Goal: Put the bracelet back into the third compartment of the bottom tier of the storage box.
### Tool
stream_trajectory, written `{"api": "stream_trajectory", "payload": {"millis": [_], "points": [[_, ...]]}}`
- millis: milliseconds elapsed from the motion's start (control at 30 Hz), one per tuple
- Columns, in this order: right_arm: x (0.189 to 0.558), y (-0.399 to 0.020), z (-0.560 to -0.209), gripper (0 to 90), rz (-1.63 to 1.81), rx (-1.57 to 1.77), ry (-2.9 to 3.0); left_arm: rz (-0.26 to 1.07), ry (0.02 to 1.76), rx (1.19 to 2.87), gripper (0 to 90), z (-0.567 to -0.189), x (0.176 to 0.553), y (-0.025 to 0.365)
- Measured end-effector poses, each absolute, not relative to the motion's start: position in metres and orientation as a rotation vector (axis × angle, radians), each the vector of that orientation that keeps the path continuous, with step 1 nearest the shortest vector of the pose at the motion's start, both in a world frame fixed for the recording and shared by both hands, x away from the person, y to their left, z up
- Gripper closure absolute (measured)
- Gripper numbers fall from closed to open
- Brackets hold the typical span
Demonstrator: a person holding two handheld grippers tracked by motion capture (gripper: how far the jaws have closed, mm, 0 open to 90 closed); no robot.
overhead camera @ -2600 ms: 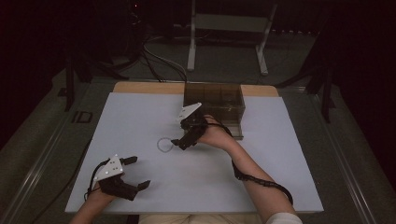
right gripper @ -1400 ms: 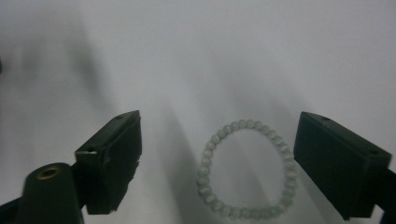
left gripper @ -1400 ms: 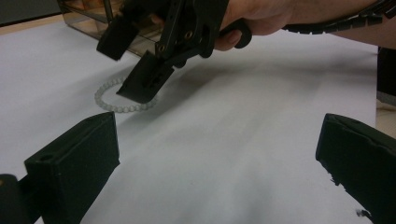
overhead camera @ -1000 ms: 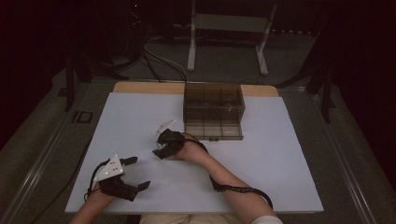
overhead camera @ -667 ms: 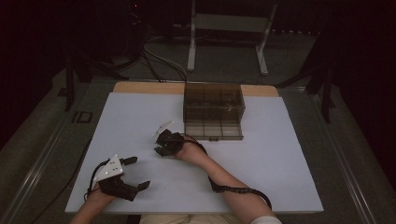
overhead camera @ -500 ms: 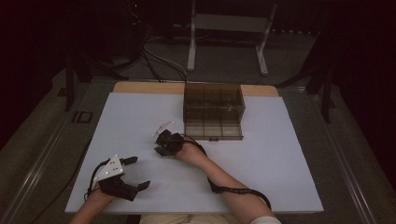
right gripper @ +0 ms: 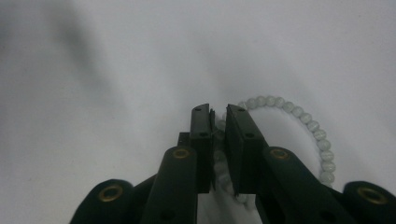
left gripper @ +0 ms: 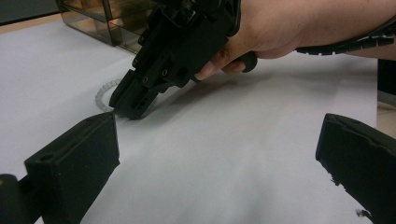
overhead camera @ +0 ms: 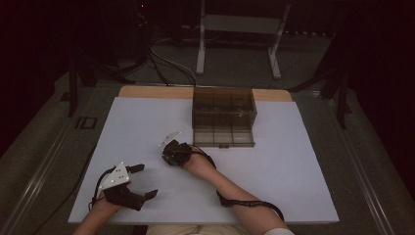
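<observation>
Right gripper [overhead camera: 168, 155] sits just left of centre in the high view, tips down on the white surface [overhead camera: 293, 171], jaws pinched nearly together on a white bead bracelet [right gripper: 299, 119]. In the right gripper view the beads run up between the two jaws and the rest of the loop curves out to the right of frame, lying flat on the surface. From the left gripper view the same bracelet [left gripper: 103, 92] peeks out left of the right gripper's [left gripper: 135, 100] tips. Left gripper [overhead camera: 142, 181] rests lower left in the high view, jaws wide apart, nothing between them, well apart from the bracelet. Smoky translucent compartment box [overhead camera: 223, 115] sits at upper centre of the surface, just above and right of the right gripper; contents too dim to tell.
</observation>
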State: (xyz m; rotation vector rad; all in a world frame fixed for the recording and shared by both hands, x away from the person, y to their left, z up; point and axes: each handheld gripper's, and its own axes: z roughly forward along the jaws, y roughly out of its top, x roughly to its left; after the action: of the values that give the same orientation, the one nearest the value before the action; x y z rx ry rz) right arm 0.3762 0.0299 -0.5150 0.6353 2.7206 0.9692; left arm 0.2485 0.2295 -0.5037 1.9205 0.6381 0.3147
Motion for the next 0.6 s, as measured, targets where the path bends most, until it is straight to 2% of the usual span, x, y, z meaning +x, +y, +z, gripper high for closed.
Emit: {"api": "stream_trajectory", "payload": {"millis": [600], "points": [[0.381, 0.028, -0.502, 85.4, 1.004, 0.676, 2.695, 0.311, 0.634, 1.919, 0.9, -0.503, 0.248, 0.23]]}}
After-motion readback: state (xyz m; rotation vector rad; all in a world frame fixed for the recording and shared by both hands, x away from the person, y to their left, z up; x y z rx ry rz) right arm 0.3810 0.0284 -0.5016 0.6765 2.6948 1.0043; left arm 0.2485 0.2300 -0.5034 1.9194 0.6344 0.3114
